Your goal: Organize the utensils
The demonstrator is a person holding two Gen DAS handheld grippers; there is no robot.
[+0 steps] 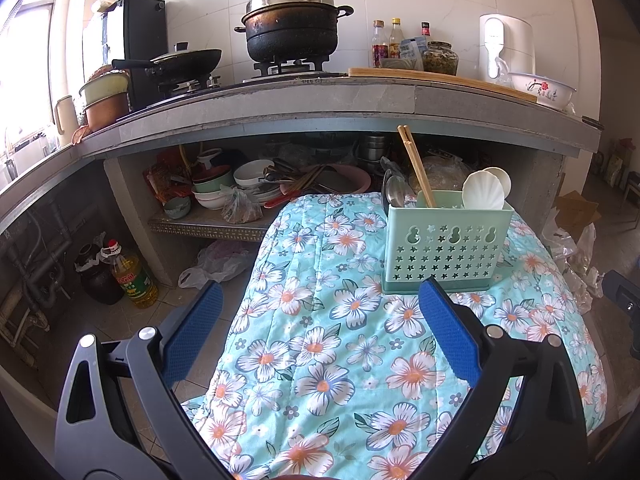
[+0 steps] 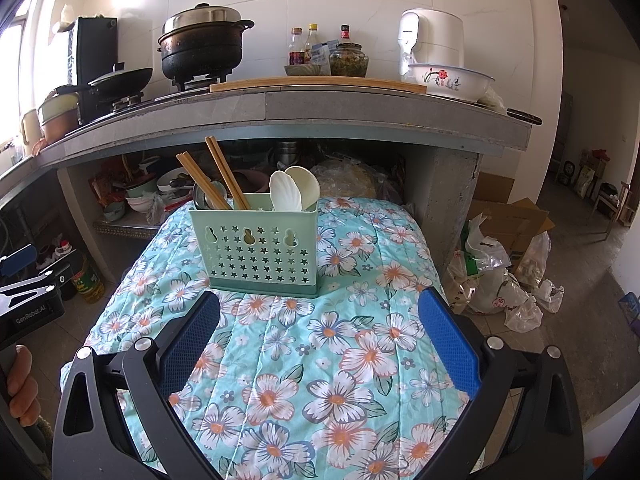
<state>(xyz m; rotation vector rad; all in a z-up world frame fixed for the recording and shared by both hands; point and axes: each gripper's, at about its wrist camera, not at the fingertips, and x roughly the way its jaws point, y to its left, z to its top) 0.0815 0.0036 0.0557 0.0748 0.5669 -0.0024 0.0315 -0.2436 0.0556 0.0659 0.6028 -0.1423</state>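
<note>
Mint-green plastic utensil holder [image 2: 256,246] is being seen upright on the floral cloth [image 2: 320,360], toward its far end, already loaded: wooden chopsticks [image 2: 216,174], white spoons [image 2: 294,190] and a metal spoon [image 1: 394,192]. No loose utensils are being shown on the cloth, so the task is being judged essentially finished. Left tool [image 1: 320,312] and right tool [image 2: 320,316] are being held wide open, empty, short of the holder.
</note>
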